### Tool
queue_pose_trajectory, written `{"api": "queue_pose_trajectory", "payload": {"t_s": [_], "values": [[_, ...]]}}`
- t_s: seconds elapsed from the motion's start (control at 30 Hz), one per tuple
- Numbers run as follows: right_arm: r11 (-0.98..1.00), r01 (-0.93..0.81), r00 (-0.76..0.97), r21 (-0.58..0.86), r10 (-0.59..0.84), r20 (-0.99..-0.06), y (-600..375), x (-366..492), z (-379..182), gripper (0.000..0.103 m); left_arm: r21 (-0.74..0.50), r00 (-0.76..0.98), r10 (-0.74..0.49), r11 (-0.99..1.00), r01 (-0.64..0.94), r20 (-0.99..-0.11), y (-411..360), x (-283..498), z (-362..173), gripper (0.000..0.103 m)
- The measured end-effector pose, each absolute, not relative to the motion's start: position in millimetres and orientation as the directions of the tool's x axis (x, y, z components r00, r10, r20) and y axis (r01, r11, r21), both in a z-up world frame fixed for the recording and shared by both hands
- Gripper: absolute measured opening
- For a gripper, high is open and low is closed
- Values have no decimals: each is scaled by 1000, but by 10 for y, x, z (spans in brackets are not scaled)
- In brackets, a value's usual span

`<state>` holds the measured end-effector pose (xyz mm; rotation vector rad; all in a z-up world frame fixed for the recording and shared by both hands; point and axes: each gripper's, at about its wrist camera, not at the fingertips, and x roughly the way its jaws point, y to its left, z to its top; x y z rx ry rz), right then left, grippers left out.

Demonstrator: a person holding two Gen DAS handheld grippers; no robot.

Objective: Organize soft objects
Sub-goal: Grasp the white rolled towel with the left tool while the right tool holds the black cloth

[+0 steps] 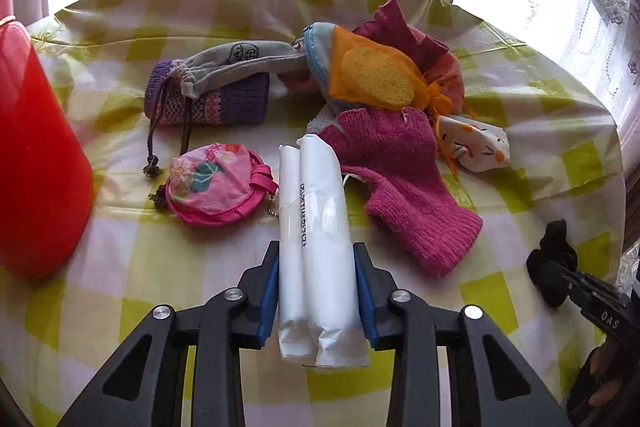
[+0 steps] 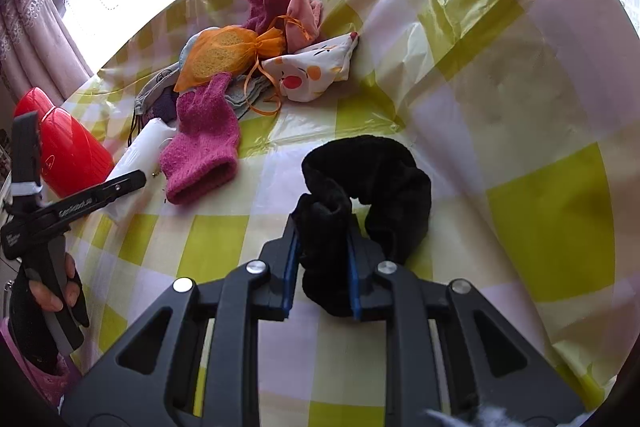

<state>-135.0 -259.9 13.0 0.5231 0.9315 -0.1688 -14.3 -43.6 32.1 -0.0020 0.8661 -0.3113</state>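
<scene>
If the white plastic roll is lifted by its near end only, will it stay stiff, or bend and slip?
The white plastic roll looks loosely wound and glossy, so it probably sags past the left claw and may slip. It seems light. Being tube-shaped, it could roll on the smooth tablecloth if pushed sideways.

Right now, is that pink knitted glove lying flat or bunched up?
Flat. The pink knitted glove lies spread on the checked tablecloth, fingers and cuff stretched out, beside the white roll.

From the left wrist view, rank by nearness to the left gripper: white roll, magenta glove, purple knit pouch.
1. White roll, between the left gripper fingers.
2. Magenta glove, just right of the roll.
3. Purple knit pouch, far left, under a grey drawstring bag.
</scene>
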Motion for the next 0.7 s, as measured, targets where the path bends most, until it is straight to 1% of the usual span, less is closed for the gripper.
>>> {"api": "queue_pose_trajectory", "payload": {"t_s": [0.1, 0.2, 0.3, 0.37, 0.43, 0.47, 0.5, 0.63, 0.67, 0.7], "values": [[863, 355, 601, 360, 84, -794, -2596, -1365, 142, 24, -123, 624, -275, 953, 276, -731, -247, -620, 380, 35], [865, 354, 603, 357, 81, -793, -2586, -1371, 154, 23, -120, 631, -251, 963, 243, -734, -94, -941, 352, 35], [870, 356, 598, 341, 68, -799, -2568, -1371, 161, 23, -131, 592, -245, 965, 229, -768, -58, -956, 212, 36], [872, 360, 590, 331, 62, -805, -2559, -1364, 156, 23, -158, 590, -257, 964, 214, -765, -42, -898, 165, 37], [875, 362, 585, 323, 57, -809, -2560, -1351, 148, 23, -133, 597, -230, 970, 202, -769, -70, -838, 160, 43], [876, 362, 581, 320, 56, -812, -2559, -1346, 143, 23, -107, 597, -209, 974, 202, -775, -109, -798, 158, 55], [877, 361, 578, 316, 56, -814, -2561, -1337, 136, 23, -77, 598, -185, 976, 202, -780, -139, -759, 144, 64], [884, 356, 569, 303, 52, -821, -2555, -1316, 126, 23, -27, 593, -155, 975, 219, -790, -181, -711, 113, 63], [885, 356, 568, 300, 50, -821, -2551, -1316, 126, 23, -12, 598, -147, 974, 224, -788, -195, -740, 111, 56], [887, 355, 567, 297, 49, -822, -2551, -1313, 124, 23, -7, 604, -148, 973, 230, -783, -193, -780, 116, 45]]}}
